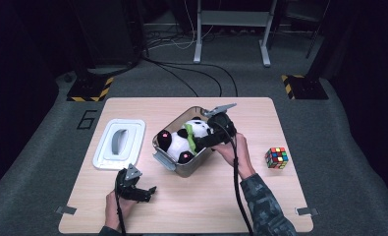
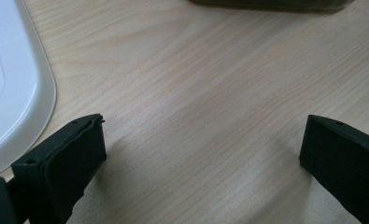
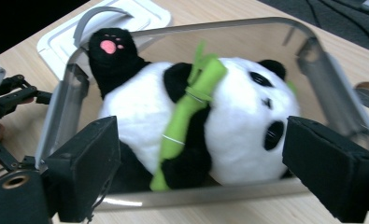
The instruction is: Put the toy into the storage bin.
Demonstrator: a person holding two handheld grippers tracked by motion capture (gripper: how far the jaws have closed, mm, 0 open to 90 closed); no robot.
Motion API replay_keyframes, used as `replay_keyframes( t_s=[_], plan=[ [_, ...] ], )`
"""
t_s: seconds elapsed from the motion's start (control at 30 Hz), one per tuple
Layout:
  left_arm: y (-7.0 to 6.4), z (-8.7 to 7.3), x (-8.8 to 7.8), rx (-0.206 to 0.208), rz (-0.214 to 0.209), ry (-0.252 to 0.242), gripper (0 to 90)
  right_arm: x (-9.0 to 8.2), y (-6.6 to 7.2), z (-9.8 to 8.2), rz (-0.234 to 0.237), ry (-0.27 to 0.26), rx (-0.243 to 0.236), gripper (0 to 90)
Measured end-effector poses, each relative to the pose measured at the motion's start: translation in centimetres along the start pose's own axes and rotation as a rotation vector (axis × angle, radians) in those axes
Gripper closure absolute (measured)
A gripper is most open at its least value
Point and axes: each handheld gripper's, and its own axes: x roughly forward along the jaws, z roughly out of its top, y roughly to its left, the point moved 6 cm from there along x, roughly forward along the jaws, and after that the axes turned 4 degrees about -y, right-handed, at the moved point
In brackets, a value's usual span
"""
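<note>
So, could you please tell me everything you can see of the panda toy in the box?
The panda toy is a soft plush, white with black ears, eye patches and limbs, one raised paw showing a pink pad. It hugs a green felt bamboo stalk across its chest. It lies on its back inside the clear, lidless box near the table's middle, taking up most of it. The right gripper is at the box with its jaws open, not pressing on the toy.

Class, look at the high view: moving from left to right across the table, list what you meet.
White lid → left hand-held gripper → grey box with the panda lying in it → right hand-held gripper at the box's right side → cube.
</note>
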Motion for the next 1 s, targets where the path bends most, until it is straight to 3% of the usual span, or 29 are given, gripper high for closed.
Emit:
replay_keyframes(
  t_s=[0.7, 1.0],
  plan=[
    [0.0, 0.0, 0.0, 0.000, 0.000, 0.000, 0.1, -4.6, -4.3, -2.8, -0.108, -0.072, 0.059, 3.5],
    [0.0, 0.0, 0.0, 0.000, 0.003, -0.003, 0.1, -5.7, -5.8, -4.4, -0.160, -0.071, 0.094, 3.0]
  ],
)
